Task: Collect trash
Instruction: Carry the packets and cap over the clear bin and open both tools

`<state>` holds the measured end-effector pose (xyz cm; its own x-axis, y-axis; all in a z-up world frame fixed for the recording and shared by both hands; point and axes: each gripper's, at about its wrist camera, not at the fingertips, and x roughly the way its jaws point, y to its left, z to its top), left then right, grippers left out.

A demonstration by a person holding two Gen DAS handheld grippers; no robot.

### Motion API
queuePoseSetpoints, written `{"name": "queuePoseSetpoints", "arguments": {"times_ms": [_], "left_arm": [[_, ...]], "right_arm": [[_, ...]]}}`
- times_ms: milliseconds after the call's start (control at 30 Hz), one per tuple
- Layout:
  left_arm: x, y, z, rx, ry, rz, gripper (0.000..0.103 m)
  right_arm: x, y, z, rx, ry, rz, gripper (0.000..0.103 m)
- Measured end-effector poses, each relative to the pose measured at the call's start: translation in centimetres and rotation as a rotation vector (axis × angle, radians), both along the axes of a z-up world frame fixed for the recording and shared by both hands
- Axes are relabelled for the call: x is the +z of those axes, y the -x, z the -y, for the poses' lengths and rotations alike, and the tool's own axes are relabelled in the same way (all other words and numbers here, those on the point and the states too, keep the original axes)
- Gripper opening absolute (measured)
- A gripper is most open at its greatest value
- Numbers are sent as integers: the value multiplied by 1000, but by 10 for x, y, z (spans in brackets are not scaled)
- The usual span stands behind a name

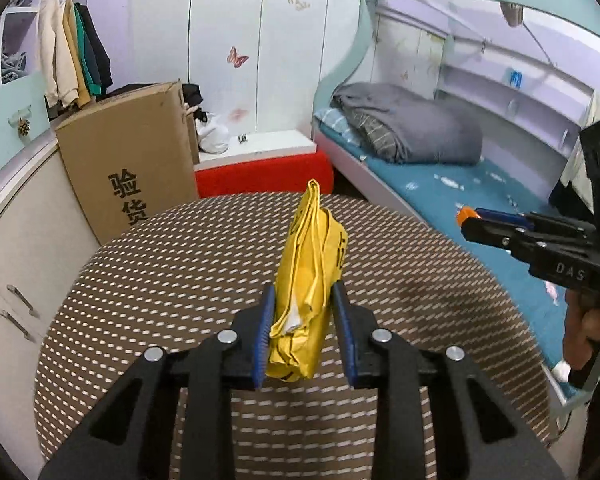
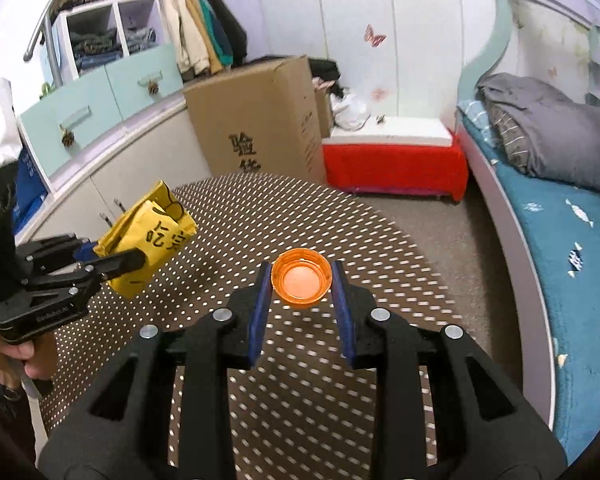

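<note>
L tongs [image 1: 304, 320] pinch the yellow wrapper [image 1: 308, 276] at its lower half, held above the bench [image 1: 160, 280]. Looks light, soft, crinkly; grip across the folded bulk is prob. best. R tongs [image 2: 301, 300] nip the orange cap [image 2: 301, 283] by its rim, also above the bench. Stiff, light, prob. slick; narrow gap on both.

Left gripper [image 1: 303, 312] clamped on yellow wrapper [image 1: 312, 276], pitched downward. Right gripper [image 2: 300, 284] pinches orange cap [image 2: 301, 282], also angled down; both held aloft.
</note>
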<state>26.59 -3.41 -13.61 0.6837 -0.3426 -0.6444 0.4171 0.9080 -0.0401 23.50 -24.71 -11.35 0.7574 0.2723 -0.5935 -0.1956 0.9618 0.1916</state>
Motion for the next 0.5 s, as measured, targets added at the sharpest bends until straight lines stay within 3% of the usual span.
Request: {"name": "queuePoseSetpoints", "arguments": {"times_ms": [200,500], "left_arm": [[24,22,52,-51,104,14,28],[47,36,133,-131,152,22,28]], "right_arm": [[25,26,47,-55,-38,69,29],[41,59,141,-217,-97,130,29]]}}
